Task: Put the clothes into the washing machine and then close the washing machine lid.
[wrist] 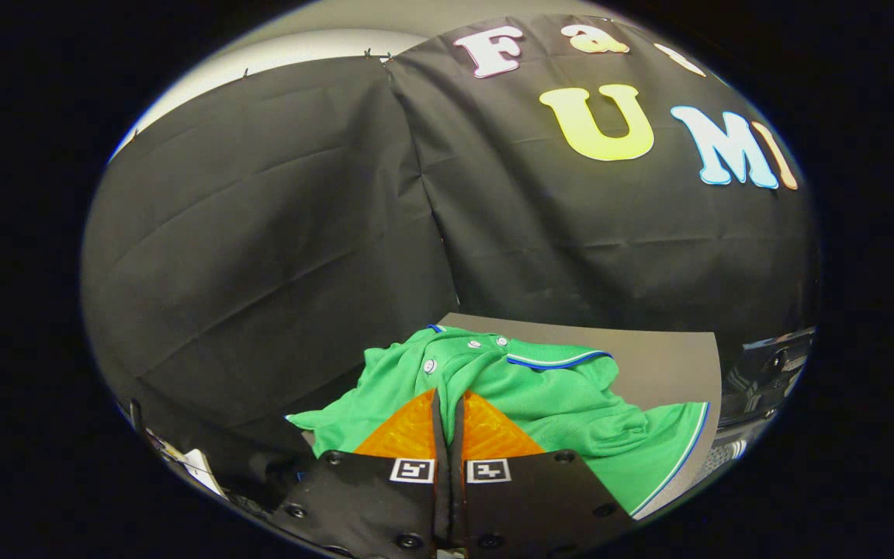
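A green polo shirt (556, 396) with white buttons and blue-and-white trim lies crumpled on a grey table (664, 357). My gripper (448, 397) has its two orange fingers (408, 431) nearly together, and a fold of the shirt's fabric is pinched in the thin gap between them. The shirt bunches up around the fingertips, and its collar lies just beyond them. One sleeve hangs past the table's left edge. A dark glossy machine part (765, 373) stands at the table's right side, mostly hidden.
Black cloth walls (276, 233) close off the booth behind and to the left of the table. Some small items (191, 462) lie low on the left below the table edge.
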{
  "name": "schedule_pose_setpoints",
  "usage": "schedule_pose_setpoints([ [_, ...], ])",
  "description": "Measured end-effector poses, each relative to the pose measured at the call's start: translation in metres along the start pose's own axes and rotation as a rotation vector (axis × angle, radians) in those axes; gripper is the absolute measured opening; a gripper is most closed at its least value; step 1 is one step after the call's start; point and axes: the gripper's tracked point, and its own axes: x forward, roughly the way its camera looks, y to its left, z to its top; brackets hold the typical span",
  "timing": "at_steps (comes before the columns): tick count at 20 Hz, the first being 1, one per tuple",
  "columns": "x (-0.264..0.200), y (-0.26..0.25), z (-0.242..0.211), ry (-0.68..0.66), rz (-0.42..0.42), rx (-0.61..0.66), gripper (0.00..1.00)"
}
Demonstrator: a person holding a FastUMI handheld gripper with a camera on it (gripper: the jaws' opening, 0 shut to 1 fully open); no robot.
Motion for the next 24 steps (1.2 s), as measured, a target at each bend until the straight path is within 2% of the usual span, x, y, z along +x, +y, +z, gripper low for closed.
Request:
schedule_pose_setpoints([
  [9,-0.057,-0.03,0.033,-0.098,0.009,0.056,0.02],
  [18,-0.129,-0.104,0.053,-0.179,-0.098,0.074,0.01],
  [24,-0.178,-0.158,0.046,-0.205,-0.18,0.111,0.01],
])
